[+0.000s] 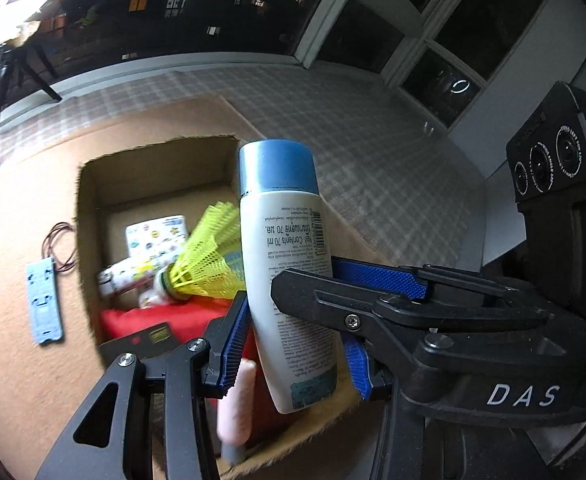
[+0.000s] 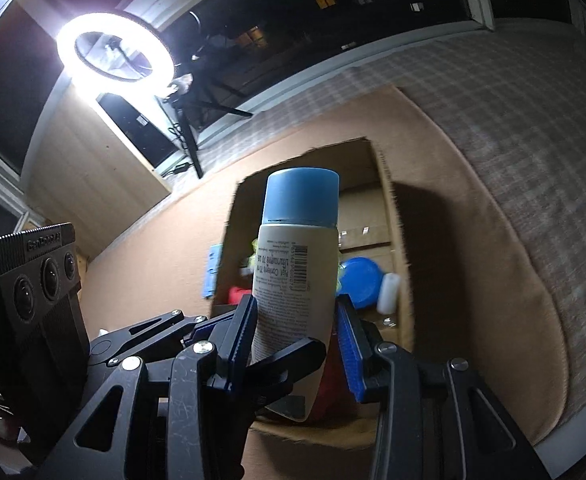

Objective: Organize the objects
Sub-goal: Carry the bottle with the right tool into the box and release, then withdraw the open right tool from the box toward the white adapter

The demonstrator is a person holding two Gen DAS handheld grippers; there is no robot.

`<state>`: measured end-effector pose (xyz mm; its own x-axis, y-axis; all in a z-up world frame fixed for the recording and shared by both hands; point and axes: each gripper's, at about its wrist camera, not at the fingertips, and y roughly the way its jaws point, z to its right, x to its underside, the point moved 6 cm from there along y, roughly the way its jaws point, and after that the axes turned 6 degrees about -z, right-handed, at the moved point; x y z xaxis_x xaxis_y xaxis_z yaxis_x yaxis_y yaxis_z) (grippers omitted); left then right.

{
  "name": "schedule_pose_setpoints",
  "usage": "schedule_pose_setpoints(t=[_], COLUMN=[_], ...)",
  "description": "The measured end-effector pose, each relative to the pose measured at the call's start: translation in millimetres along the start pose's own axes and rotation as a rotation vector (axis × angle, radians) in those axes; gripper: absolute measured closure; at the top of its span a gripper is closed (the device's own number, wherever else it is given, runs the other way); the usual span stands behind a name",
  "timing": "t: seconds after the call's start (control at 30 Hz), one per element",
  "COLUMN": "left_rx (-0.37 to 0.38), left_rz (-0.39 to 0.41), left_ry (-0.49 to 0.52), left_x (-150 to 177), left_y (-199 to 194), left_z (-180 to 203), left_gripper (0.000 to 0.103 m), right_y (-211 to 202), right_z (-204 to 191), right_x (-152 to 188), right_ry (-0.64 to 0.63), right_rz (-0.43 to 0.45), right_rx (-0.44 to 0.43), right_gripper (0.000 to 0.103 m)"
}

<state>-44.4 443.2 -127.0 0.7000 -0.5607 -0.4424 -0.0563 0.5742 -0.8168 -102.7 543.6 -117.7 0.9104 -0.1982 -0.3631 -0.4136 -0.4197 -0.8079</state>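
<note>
A white bottle with a blue cap (image 1: pixel 289 264) stands cap-up over an open cardboard box (image 1: pixel 153 172). My left gripper (image 1: pixel 293 344) has its blue pads on both sides of the bottle's lower body. My right gripper (image 2: pixel 297 336) also holds the bottle (image 2: pixel 297 276) between its blue pads, its fingers crossing the left gripper's. In the left wrist view the right gripper's black finger lies across the bottle. The box holds a yellow shuttlecock (image 1: pixel 205 260), a printed tube (image 1: pixel 133 276), a red item (image 1: pixel 165 320), a pink stick (image 1: pixel 235 404), a blue lid (image 2: pixel 359 282) and a small white container (image 2: pixel 389 292).
The box sits on a tan mat (image 1: pixel 17 360) over a checked cloth (image 1: pixel 373 152). A light-blue flat part with a wire (image 1: pixel 43 300) lies on the mat left of the box. A ring light on a tripod (image 2: pixel 113 48) stands by the dark window.
</note>
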Motion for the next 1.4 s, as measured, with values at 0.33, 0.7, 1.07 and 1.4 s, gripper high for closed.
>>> schedule_pose_setpoints(t=[0.33,0.7,1.07,1.4], left_rx=[-0.028,-0.030,-0.023,-0.053], left_rz=[-0.029,-0.051,-0.034,0.028], left_ry=[-0.011,-0.026,-0.011,-0.061], left_x=[-4,-2,3,20], left_y=[28,33,12,-42], left_z=[-1,-3,-10,-44], left_gripper=[0.056,0.056,0.056,0.056], right_y=[14,19,13,11], right_z=[17,22,14,-29], right_x=[-3,-6,-7,-6], right_ry=[-0.011,-0.010,-0.010,-0.049], right_rz=[-0.032,-0.037,-0.010,0.027], right_rx=[-0.001,0.006,0.021,-0.001], right_gripper=[0.066,0.065,0.065,0.058])
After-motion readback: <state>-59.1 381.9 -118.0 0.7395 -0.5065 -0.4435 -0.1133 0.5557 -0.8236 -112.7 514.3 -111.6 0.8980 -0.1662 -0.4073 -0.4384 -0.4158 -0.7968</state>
